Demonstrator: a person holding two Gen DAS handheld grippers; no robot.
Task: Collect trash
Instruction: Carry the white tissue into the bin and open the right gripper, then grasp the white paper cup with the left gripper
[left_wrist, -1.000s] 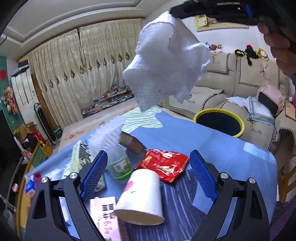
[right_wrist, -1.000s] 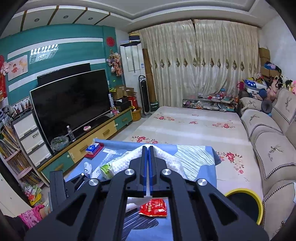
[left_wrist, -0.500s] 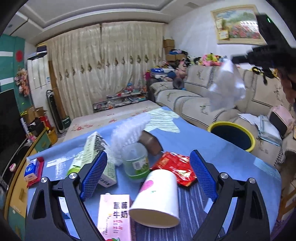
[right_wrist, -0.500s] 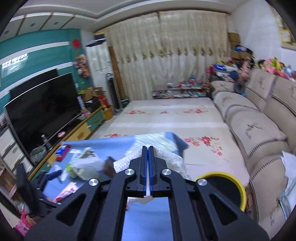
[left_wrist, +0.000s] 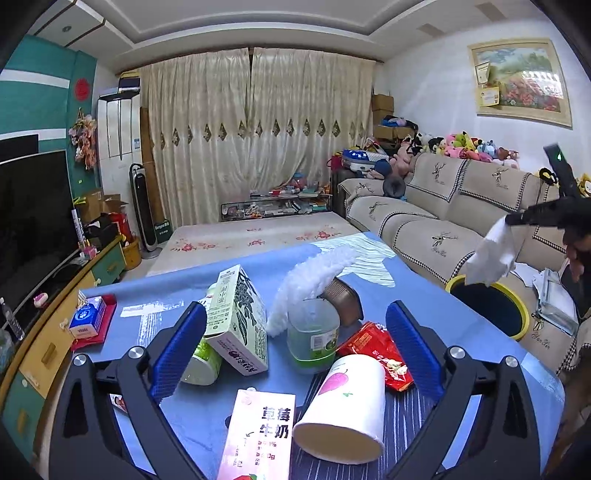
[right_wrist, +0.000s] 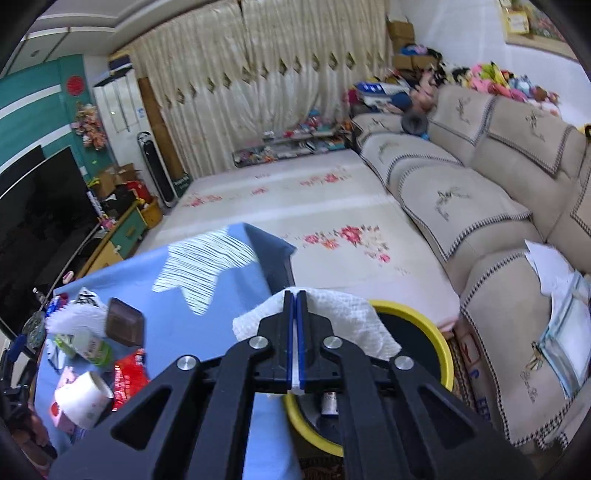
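One can (right_wrist: 328, 404) in yellow-rimmed bin (right_wrist: 441, 350).

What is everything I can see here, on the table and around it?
paper towel: 1, white, held above the bin
bin: 1, yellow rim, on the floor beside the table
paper cup: 1, white, lying on its side on the table
snack wrapper: 1, red, on the table
milk carton: 1, pink, lying flat
green carton: 1, tilted
plastic bottle: 1, green label
table: 1, blue cloth
sofa: 1, beige
left tongs: open, black and blue
right tongs: shut on the towel
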